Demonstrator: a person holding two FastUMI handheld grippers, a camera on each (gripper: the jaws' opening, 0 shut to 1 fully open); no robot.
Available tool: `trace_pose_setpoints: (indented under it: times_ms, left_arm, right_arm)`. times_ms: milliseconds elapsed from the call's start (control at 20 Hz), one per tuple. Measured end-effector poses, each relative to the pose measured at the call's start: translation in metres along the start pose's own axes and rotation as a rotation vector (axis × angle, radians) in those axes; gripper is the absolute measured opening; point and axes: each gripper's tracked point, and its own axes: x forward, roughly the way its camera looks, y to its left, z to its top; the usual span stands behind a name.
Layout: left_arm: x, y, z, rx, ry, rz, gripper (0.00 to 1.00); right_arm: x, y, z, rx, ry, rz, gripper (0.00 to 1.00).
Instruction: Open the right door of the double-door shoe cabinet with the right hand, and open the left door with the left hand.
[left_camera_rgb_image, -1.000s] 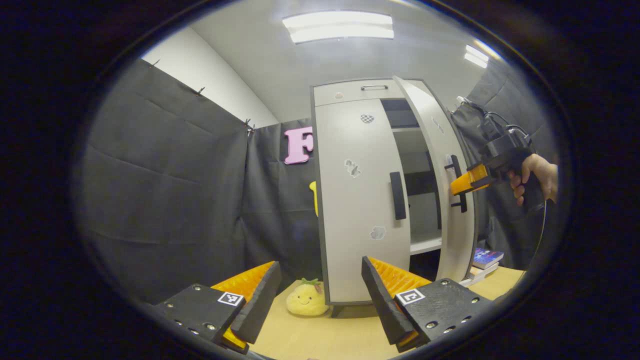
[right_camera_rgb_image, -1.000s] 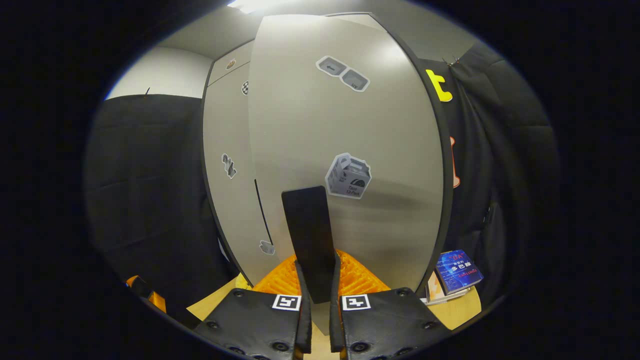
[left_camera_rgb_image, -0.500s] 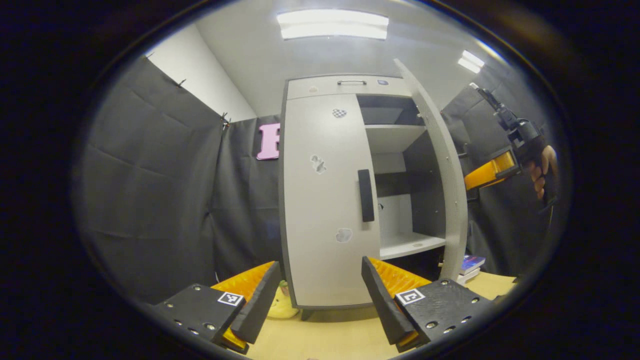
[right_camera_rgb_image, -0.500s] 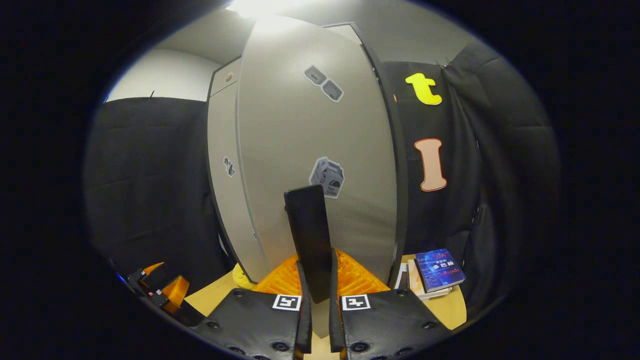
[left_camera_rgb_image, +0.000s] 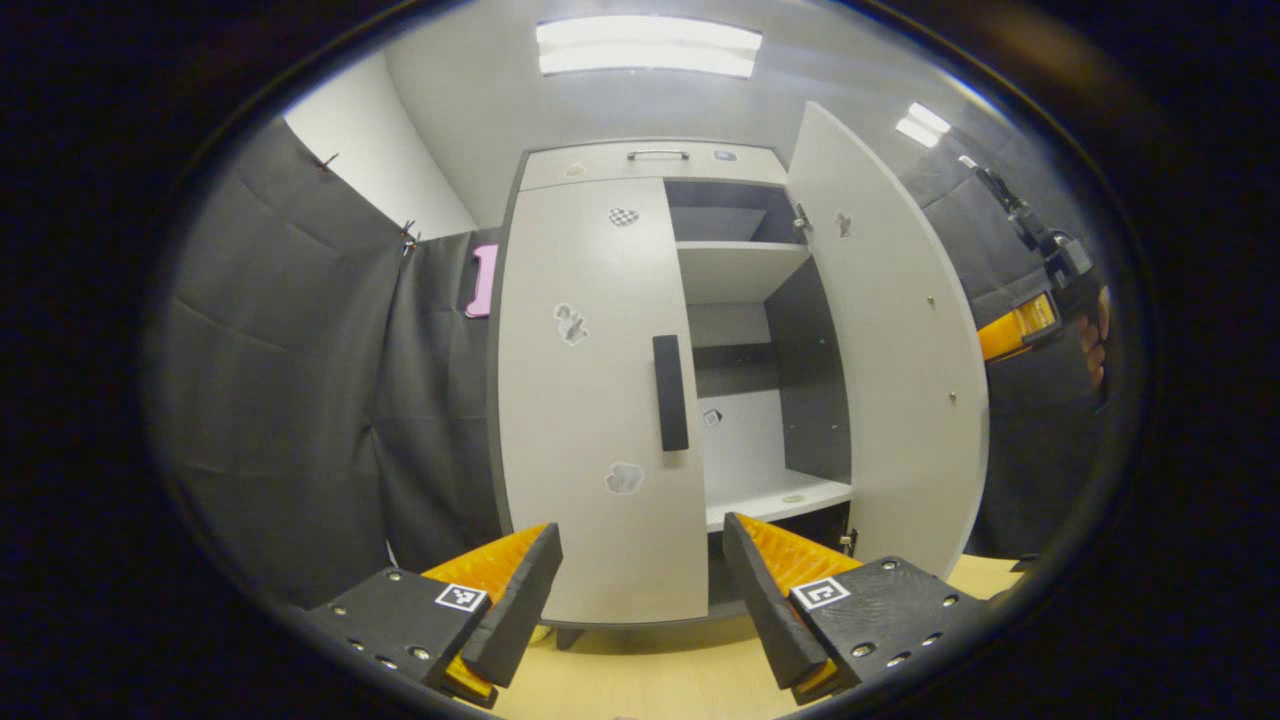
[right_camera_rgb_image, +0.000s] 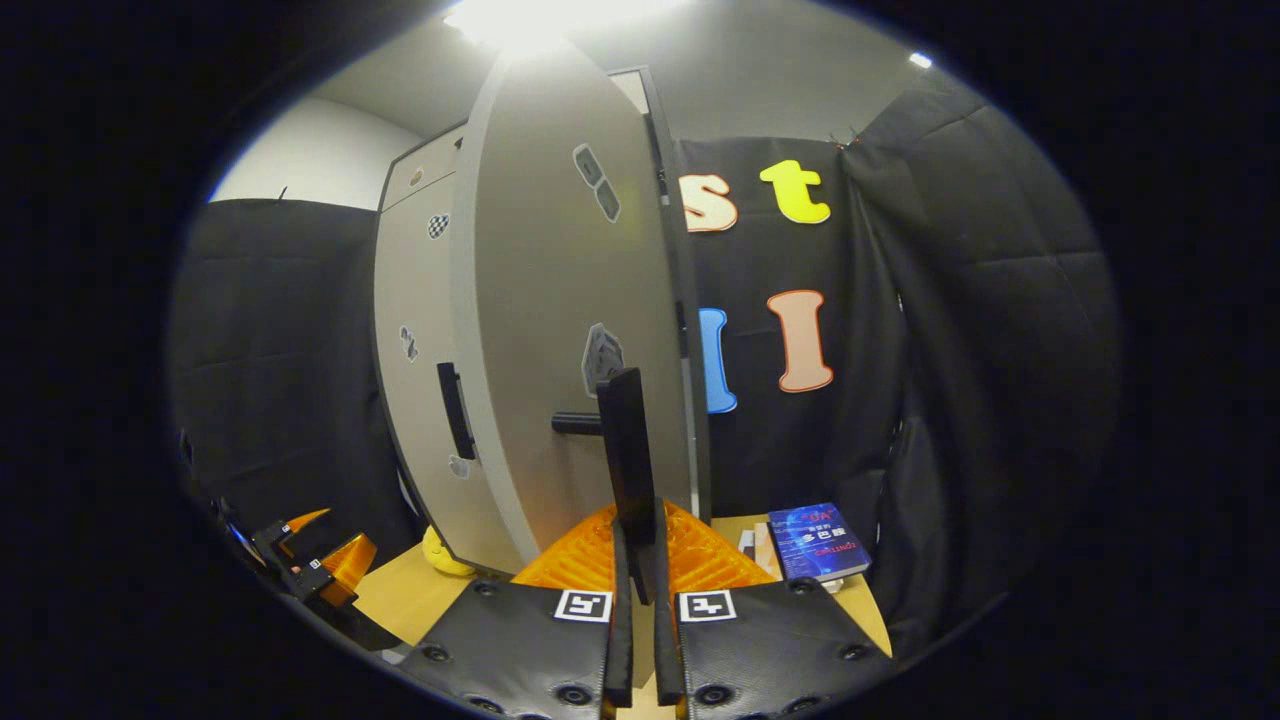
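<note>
No text can be read. The blue book (right_camera_rgb_image: 818, 540) lying right of the shoe cabinet (right_camera_rgb_image: 520, 330) carries cover lettering too small to make out, and the cabinet's door stickers (left_camera_rgb_image: 571, 323) show pictures only.

The doors (left_camera_rgb_image: 600, 400) are looking like smooth, matt laminate; the handle (left_camera_rgb_image: 670, 392) is showing matt black. The tabletop (left_camera_rgb_image: 640, 675) is reading as pale wood, the wall (left_camera_rgb_image: 290, 400) as creased cloth.

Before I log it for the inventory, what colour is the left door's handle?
Black handle on the light grey left door; clearest in the left gripper view.
</note>
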Motion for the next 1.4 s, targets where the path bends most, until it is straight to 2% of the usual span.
trace_pose_setpoints:
  times_ms: [150, 250, 400, 550, 750, 800, 850, 950, 1000, 1100, 1400]
  left_arm:
    - [0.006, -0.012, 0.001, -0.005, 0.005, -0.02, 0.94]
    - [0.007, -0.015, 0.0, -0.006, 0.014, -0.029, 0.94]
    - [0.021, -0.023, 0.002, -0.01, 0.033, -0.044, 0.94]
    - [0.042, -0.026, 0.012, 0.003, 0.037, -0.053, 0.94]
    - [0.084, -0.028, 0.026, 0.006, 0.048, -0.067, 0.94]
    - [0.096, -0.027, 0.029, 0.006, 0.049, -0.067, 0.94]
    - [0.107, -0.025, 0.032, 0.005, 0.048, -0.065, 0.94]
    - [0.132, -0.021, 0.037, -0.002, 0.05, -0.058, 0.94]
    - [0.145, -0.019, 0.039, -0.004, 0.05, -0.054, 0.94]
    - [0.167, -0.015, 0.046, -0.007, 0.051, -0.046, 0.94]
    - [0.221, -0.006, 0.056, -0.005, 0.068, -0.028, 0.94]
  right_arm:
    - [-0.002, -0.02, 0.004, -0.001, -0.018, -0.047, 0.07]
    - [-0.004, -0.017, 0.003, 0.005, -0.018, -0.016, 0.05]
    - [-0.011, -0.023, 0.002, -0.013, -0.041, -0.023, 0.07]
    - [-0.032, -0.023, -0.005, 0.043, -0.067, -0.012, 0.08]
    - [-0.064, -0.065, -0.016, 0.037, -0.086, -0.134, 0.07]
    - [-0.069, -0.071, -0.021, 0.041, -0.086, -0.147, 0.14]
    - [-0.077, -0.076, -0.026, 0.043, -0.086, -0.161, 0.43]
    - [-0.091, -0.095, -0.046, 0.016, -0.077, -0.237, 1.0]
    - [-0.093, -0.104, -0.047, -0.01, -0.07, -0.281, 0.95]
    - [-0.103, -0.113, -0.061, -0.029, -0.043, -0.327, 0.98]
    - [-0.113, -0.129, -0.087, 0.009, 0.0, -0.373, 0.98]
